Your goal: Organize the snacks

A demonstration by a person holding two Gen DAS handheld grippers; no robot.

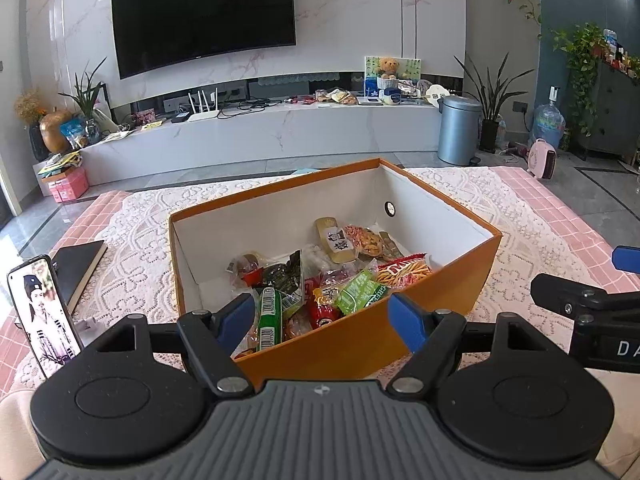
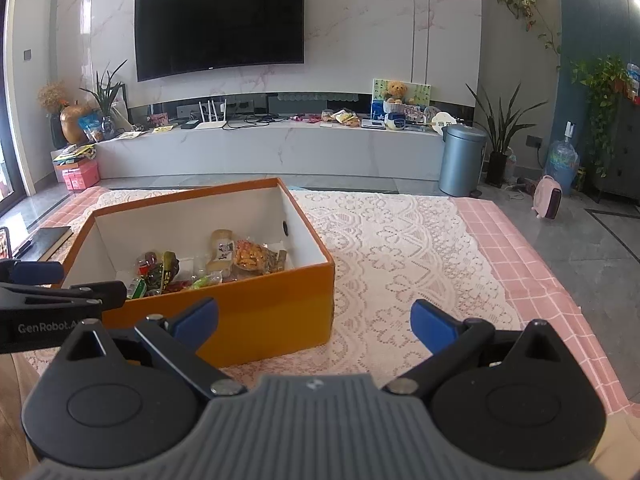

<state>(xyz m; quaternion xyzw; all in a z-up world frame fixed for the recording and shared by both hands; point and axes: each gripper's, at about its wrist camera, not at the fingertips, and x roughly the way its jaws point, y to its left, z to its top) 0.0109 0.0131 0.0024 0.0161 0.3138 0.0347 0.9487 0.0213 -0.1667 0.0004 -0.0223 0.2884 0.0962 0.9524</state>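
An orange cardboard box (image 1: 340, 344) with white inner walls stands on the lace cloth, its lid off. Inside lie several snack packs: a green stick pack (image 1: 269, 316), a green bag (image 1: 360, 290), a red pack of sticks (image 1: 404, 270) and a clear peanut pack (image 1: 366, 240). My left gripper (image 1: 322, 318) is open and holds nothing, its blue fingertips hanging over the box's near corner. My right gripper (image 2: 316, 322) is also open and holds nothing, just right of the box (image 2: 260, 312), above the cloth. Each gripper shows at the edge of the other's view.
A phone (image 1: 42, 312) stands upright at the left with its screen lit, next to a black notebook (image 1: 78, 268). Lace cloth (image 2: 400, 260) over a pink checked tablecloth (image 2: 520, 264) stretches to the right of the box. The table's right edge drops to a tiled floor.
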